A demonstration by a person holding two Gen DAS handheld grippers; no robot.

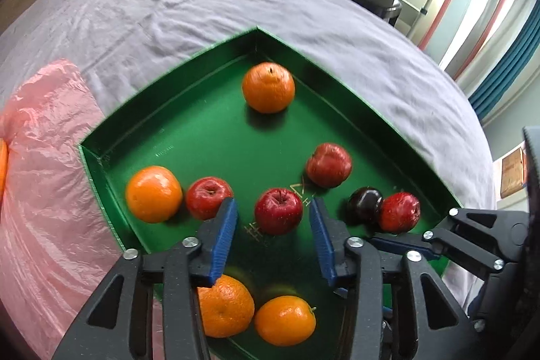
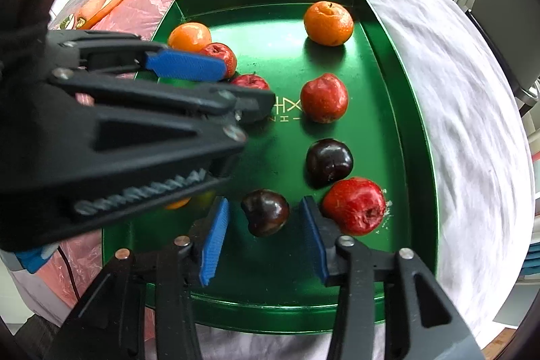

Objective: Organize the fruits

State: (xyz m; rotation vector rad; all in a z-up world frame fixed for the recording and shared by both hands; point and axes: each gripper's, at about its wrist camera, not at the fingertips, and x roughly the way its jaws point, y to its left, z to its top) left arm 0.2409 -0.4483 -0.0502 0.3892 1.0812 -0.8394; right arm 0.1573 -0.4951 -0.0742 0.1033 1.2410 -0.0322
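We see a green tray point(image 2: 398, 63) lying on a bed covered by a wrinkled grey sheet point(image 1: 168, 9), with a pink plastic bag point(image 1: 44, 164) beside the tray.

Left wrist view: the left gripper point(image 1: 273, 221) is released, its blue pads wide apart over the tray. A red apple point(image 1: 278, 211) sits between the fingertips, not touched by either pad. At 9 o'clock from it, a second red apple point(image 1: 207, 197) rests against an orange point(image 1: 153, 194) near the tray's wall. At 12 o'clock, an orange point(image 1: 268, 87) stands alone toward the far corner. At 2 o'clock, a duller red apple point(image 1: 329, 165). At 3 o'clock, a dark apple point(image 1: 364, 203) touches a bright red apple point(image 1: 400, 212). At 6 o'clock, under the gripper, two oranges point(image 1: 224, 309) lie side by side, the other one point(image 1: 285, 320) just to its right.

Right wrist view: the right gripper point(image 2: 265, 233) is also released, pads spread. A dark apple point(image 2: 265, 212) sits between its fingertips, clear of both pads. A wrinkled red apple point(image 2: 354, 205) lies just beside the right pad, at 3 o'clock. The left gripper's black frame crosses the view at 9 o'clock, hiding part of the tray. At 10 o'clock, on the pink bag, lies a carrot point(image 2: 101, 4).
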